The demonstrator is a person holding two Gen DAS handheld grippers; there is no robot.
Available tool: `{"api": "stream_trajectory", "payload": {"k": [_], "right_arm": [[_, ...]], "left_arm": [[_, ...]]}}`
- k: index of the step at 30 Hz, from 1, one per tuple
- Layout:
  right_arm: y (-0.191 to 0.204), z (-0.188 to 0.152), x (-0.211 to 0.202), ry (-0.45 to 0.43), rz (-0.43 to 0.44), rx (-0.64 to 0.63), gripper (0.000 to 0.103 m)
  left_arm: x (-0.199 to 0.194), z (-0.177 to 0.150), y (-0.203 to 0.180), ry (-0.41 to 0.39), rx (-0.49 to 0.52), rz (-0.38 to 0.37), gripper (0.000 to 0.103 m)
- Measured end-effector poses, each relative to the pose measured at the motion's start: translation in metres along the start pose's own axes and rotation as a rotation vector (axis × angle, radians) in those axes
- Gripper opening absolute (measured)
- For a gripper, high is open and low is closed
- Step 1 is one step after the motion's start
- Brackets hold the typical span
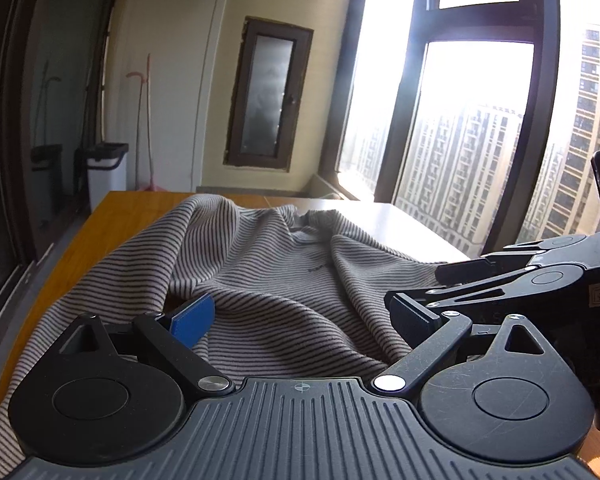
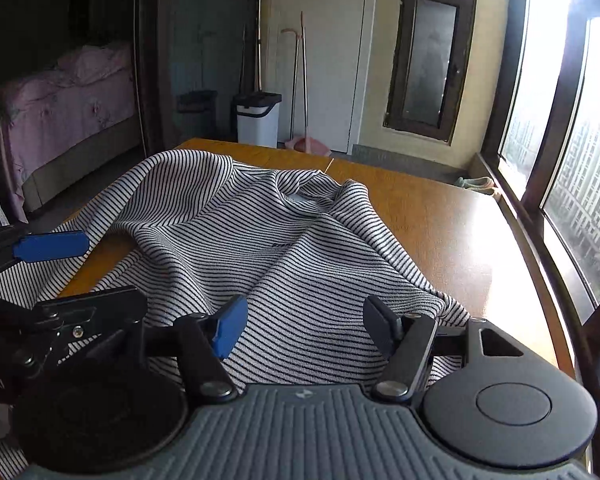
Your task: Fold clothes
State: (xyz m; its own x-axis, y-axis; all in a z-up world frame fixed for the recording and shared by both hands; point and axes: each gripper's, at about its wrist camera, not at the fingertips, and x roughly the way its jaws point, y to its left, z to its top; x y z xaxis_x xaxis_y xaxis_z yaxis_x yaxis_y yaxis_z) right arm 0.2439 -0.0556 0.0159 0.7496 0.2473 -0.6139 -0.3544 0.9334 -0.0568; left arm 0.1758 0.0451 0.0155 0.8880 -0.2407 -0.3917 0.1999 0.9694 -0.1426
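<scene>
A grey shirt with thin dark stripes (image 1: 268, 272) (image 2: 228, 240) lies rumpled on a wooden table (image 1: 112, 208) (image 2: 440, 232), collar at the far side and hem toward me. My left gripper (image 1: 300, 320) is open just above the near part of the shirt, its blue pad (image 1: 192, 320) to the left. My right gripper (image 2: 304, 328) is open over the hem near the shirt's right edge. Each gripper shows in the other's view: the right gripper (image 1: 432, 284) at the right, the left gripper (image 2: 76, 276) at the left. Neither holds any cloth.
The shirt's left part hangs over the table's left edge (image 2: 80, 220). Tall windows (image 2: 560, 140) run along the right side. On the floor beyond the table stand a white bin (image 2: 258, 120) and leaning broom handles (image 2: 300, 80). A pink bed (image 2: 68, 100) shows at far left.
</scene>
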Motion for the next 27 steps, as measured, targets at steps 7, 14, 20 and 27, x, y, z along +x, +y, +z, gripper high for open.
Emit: {"api": "stream_trajectory", "payload": {"k": [7,14,20,27], "right_arm": [[0.015,0.005,0.016,0.05,0.021,-0.032,0.071],[0.04,0.007,0.042,0.097,0.009,-0.18,0.074],[0.047,0.014,0.034,0.032,-0.169,-0.558,0.005],[-0.028,0.048,0.046,0.001,-0.484,-0.632,0.004]], "left_arm": [[-0.014,-0.003,0.023,-0.024,-0.163,0.01,0.103],[-0.013,-0.003,0.038,-0.007,-0.246,0.031,0.103],[-0.011,-0.003,0.05,0.006,-0.306,0.05,0.103],[-0.012,-0.004,0.052,0.014,-0.307,0.053,0.103]]}}
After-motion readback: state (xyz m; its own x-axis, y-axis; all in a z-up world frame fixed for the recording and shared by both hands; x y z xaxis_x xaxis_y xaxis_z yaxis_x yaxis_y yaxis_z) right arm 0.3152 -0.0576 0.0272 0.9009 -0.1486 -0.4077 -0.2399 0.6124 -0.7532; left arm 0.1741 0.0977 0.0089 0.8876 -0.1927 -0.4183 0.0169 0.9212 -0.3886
